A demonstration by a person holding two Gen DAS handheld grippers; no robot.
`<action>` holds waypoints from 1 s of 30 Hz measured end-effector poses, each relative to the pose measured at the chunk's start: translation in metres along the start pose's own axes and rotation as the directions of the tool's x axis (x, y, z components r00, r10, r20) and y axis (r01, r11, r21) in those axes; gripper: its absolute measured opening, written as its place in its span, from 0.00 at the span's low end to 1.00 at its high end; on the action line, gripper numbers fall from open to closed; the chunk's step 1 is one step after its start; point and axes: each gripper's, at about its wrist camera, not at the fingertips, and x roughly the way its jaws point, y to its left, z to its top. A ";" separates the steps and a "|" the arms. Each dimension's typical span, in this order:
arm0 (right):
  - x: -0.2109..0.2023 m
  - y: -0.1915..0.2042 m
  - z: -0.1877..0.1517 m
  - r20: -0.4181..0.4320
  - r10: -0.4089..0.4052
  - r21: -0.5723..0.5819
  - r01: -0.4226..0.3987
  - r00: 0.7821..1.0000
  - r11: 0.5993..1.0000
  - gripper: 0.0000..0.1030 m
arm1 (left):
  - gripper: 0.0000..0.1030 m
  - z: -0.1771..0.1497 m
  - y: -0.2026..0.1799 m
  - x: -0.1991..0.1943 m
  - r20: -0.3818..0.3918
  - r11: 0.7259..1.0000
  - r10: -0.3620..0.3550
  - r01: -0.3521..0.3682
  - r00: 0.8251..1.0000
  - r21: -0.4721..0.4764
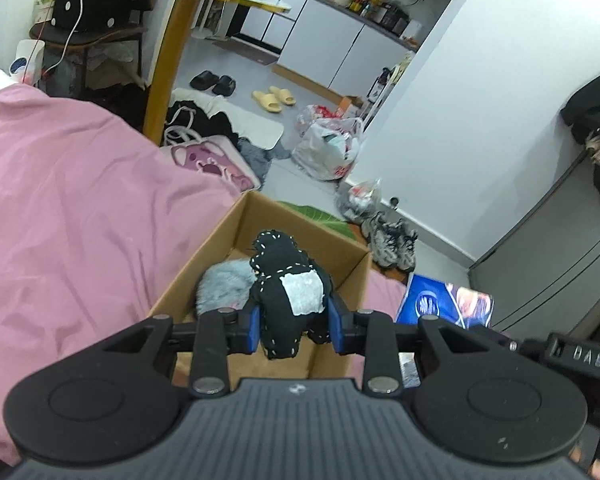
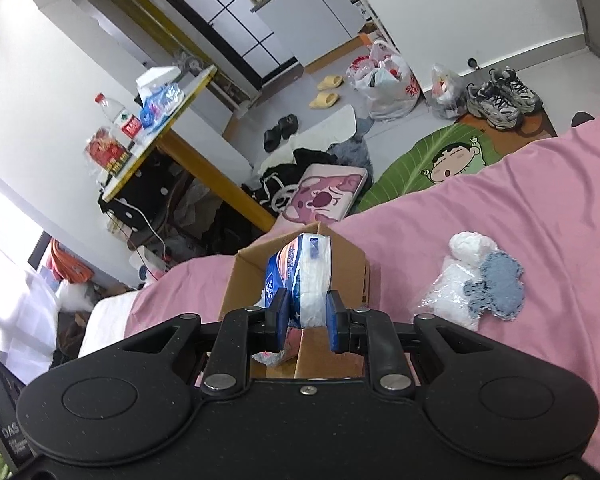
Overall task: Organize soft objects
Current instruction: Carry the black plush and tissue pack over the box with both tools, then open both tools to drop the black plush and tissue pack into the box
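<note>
Both claws were loaded and sat over the cardboard box (image 1: 300,248) on the pink bed (image 1: 68,200).

Left claw (image 1: 294,322) was clenched on a black stitched plush (image 1: 288,280) with a white patch, blue pads pressing its lower body, head sticking up past the fingertips. It hung above the box opening. A grey fluffy item (image 1: 224,284) already lay inside, just left of the plush.

Right claw (image 2: 307,316) was clenched on a blue-and-white tissue pack (image 2: 304,276), squeezed narrow between the pads, pack standing on edge above the box (image 2: 352,268). In that view the pack looked lined up with the near wall, not clearly over the middle; hard to call through the fisheye.

Still on the bed, well to the right of the box: a white plastic-wrapped bundle (image 2: 456,272) with a blue knitted piece (image 2: 500,284) touching it. Not yet sorted.

My read for the drop:
- Get each item fully inside the rim before letting go; the flaps stood up and could catch or tip a soft thing out.
- Lower into the opening rather than releasing from height; the plush would bounce, the pack would flop flat.
- Put the plush in the free space beside the grey item, not on top.
- One claw at a time; they were close and the box was narrow.
- Keep off the box walls, since light cardboard would slide on bedding.
</note>
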 end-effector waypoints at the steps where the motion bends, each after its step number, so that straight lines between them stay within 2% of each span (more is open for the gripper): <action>1: 0.004 0.002 0.000 -0.005 0.000 -0.003 0.000 1.000 1.000 0.19 | 0.31 -0.001 0.002 0.002 -0.007 1.000 0.006 -0.006 1.000 -0.001; 9: 0.029 0.011 0.000 -0.020 0.000 0.000 0.000 1.000 1.000 0.19 | 0.31 0.000 0.017 0.019 -0.059 1.000 0.006 -0.008 0.998 -0.027; 15: 0.044 0.017 0.004 -0.015 0.001 0.003 -0.001 1.000 1.000 0.19 | 0.34 0.002 0.025 0.035 -0.092 0.996 0.078 -0.083 0.993 -0.043; 19: 0.054 0.019 0.009 0.003 -0.024 0.010 0.024 1.000 1.000 0.20 | 0.40 0.003 0.031 0.038 -0.117 0.994 0.076 -0.085 0.990 -0.073; 22: 0.063 0.019 0.013 -0.003 -0.048 0.019 0.048 0.999 0.999 0.31 | 0.47 0.004 0.033 0.040 -0.117 0.992 0.095 -0.105 0.988 -0.074; 23: 0.064 0.018 0.013 -0.009 -0.058 0.030 0.058 0.998 0.998 0.40 | 0.48 0.004 0.034 0.040 -0.114 0.991 0.101 -0.110 0.988 -0.076; 25: 0.060 0.016 0.011 0.003 -0.064 0.040 0.064 0.998 0.997 0.52 | 0.49 0.003 0.035 0.040 -0.114 0.989 0.115 -0.125 0.987 -0.079; 30: 0.046 0.011 0.005 0.011 -0.066 0.056 0.065 0.998 0.996 0.56 | 0.51 0.002 0.030 0.039 -0.108 0.989 0.129 -0.136 0.986 -0.052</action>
